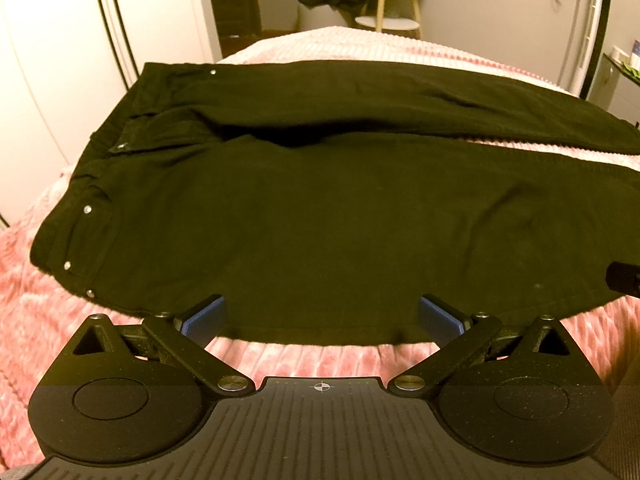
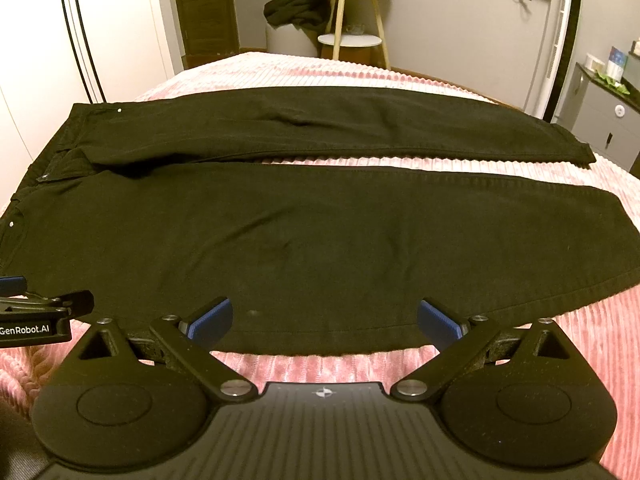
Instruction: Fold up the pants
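On a pink ribbed bedspread [image 2: 320, 76], black pants [image 2: 320, 240] spread flat, left gripper [image 1: 322, 316] and right gripper [image 2: 324, 318] jaws apart

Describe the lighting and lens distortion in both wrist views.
Left wrist: dim, warm yellow cast; the fisheye bows the black pants and pink bedspread. Right wrist: same warm tint, slightly sharper; the stool and walls curve toward the edges.
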Demonstrator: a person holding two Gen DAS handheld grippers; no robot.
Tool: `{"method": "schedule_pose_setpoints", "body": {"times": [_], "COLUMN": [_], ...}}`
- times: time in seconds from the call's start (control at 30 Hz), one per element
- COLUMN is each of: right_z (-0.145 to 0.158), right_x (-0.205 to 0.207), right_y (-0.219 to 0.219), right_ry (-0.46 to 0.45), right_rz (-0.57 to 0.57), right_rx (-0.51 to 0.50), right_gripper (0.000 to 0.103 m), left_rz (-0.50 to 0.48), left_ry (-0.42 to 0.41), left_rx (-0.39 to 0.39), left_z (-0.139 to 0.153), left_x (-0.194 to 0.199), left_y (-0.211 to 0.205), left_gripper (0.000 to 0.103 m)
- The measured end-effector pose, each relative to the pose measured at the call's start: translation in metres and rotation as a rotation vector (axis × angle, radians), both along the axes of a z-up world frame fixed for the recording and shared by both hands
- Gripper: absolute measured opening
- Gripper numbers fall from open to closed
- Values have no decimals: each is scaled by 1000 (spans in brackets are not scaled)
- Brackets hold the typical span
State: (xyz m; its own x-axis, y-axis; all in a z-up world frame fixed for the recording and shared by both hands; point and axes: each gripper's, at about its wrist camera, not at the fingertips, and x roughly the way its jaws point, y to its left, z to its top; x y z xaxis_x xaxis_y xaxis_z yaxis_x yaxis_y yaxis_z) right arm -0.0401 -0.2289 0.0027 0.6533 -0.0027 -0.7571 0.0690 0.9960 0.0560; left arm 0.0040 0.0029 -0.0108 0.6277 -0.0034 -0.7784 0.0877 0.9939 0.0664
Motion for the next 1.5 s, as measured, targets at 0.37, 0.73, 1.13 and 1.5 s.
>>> {"method": "schedule_pose_setpoints", "body": {"times": [0.37, 0.73, 1.13, 1.5], "right_z": [-1, -2, -2, -3], "right_x": [1, 2, 4, 17], "right_y": [-1, -1, -4, -47], "right_ry": [6, 12, 16, 48], "right_rz": [-5, -9, -9, -42], "right_rx": [7, 7, 17, 241], "right_gripper": [99, 99, 99, 99], "left_rz": [-1, 0, 0, 24], "left_ry": [10, 21, 25, 17], "left_rx": [-6, -8, -7, 25], "left_z": [0, 2, 2, 10], "left_x": [2, 3, 4, 10], "left_y": [1, 1, 1, 2], "left_gripper": [103, 103, 103, 103]}}
